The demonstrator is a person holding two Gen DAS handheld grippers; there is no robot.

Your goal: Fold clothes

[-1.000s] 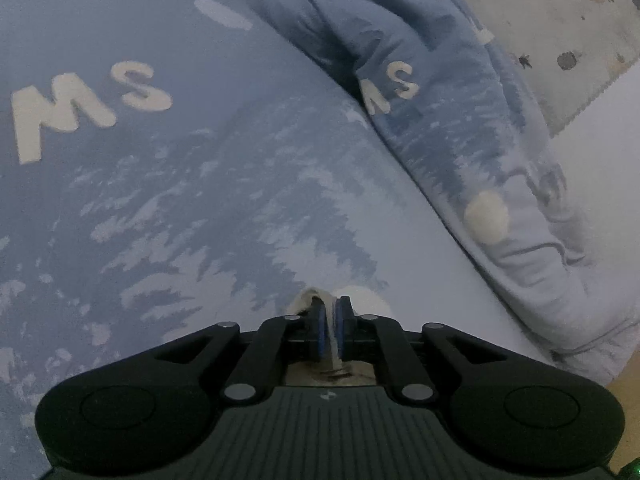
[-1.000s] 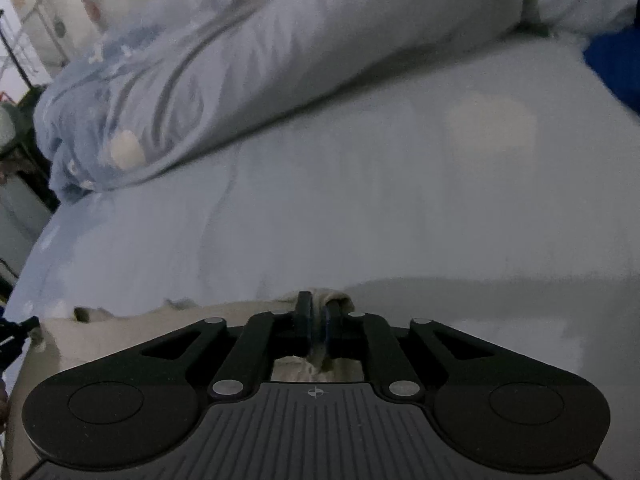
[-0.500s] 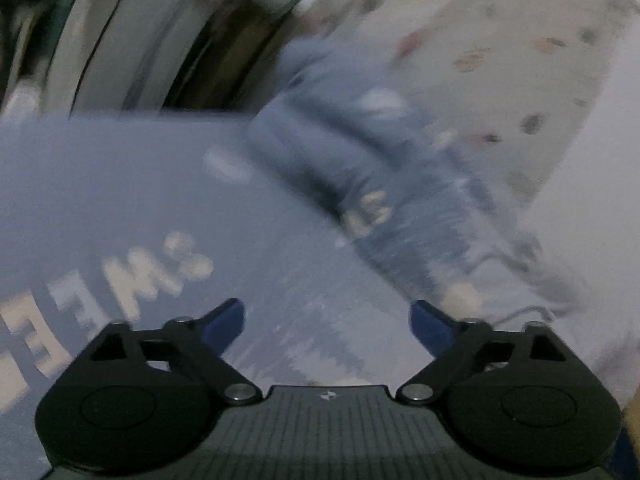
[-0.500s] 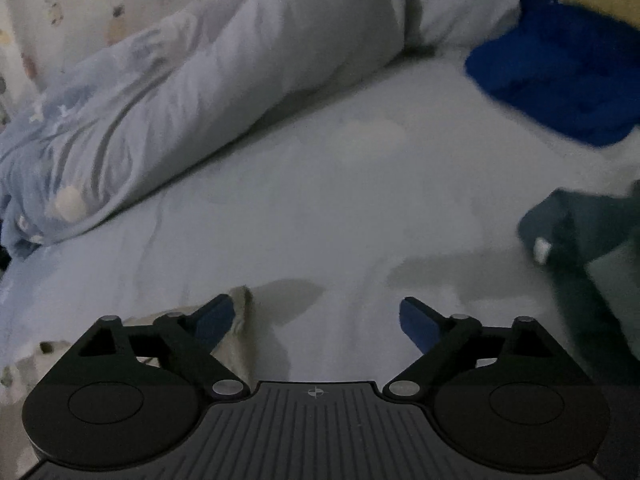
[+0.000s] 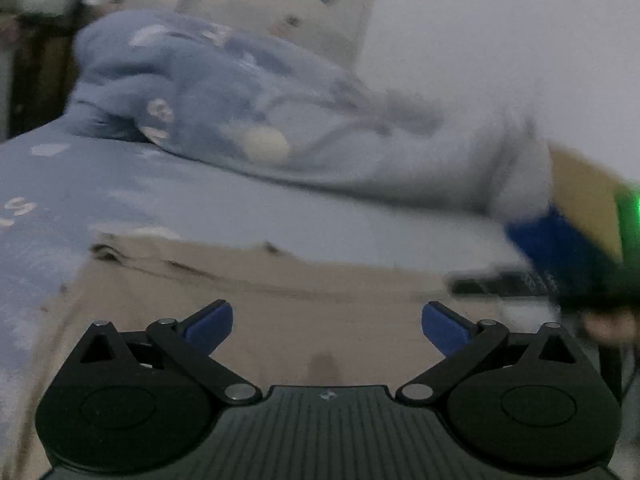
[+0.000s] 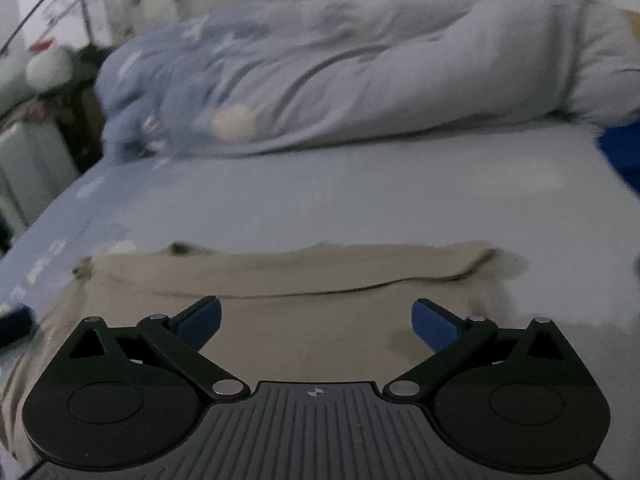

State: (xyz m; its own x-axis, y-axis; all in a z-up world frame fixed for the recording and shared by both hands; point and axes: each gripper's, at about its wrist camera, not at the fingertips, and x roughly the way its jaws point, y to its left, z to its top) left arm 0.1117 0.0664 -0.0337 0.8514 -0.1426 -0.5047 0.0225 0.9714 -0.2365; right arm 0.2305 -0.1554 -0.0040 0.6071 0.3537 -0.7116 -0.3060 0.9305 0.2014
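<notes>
Looking along the left gripper [image 5: 326, 330], its two blue fingers stand spread wide with nothing between them; the beige garment [image 5: 280, 304] lies flat directly under and just ahead of the tips, its far edge running crosswise beyond them with a dark mark near its left end; past that edge the printed blue bedsheet [image 5: 200, 196] carries on to a bunched blue duvet [image 5: 224, 104] well ahead; off to the right, blurred, sit a dark blue garment [image 5: 560, 236] and what seems to be the other tool, too smeared to read.

Turning to the right gripper [image 6: 316, 320], its fingers are likewise parted and hold no cloth; the same beige garment [image 6: 304, 280] spreads beneath and in front of them, a long crease or doubled edge crossing just beyond the tips, the right corner lifted a little into a ridge; the pale sheet [image 6: 360, 192] lies beyond, the duvet [image 6: 320, 76] further still.

Judging from this, a fold lies laid on the bed and both tools are free; whether more folds are wanted the pictures do not settle; any fresh grip would do best at a corner or edge, pinching every layer together, both tools level so the edges meet square; the raised right corner may want flattening lest the next layer sit crooked.
</notes>
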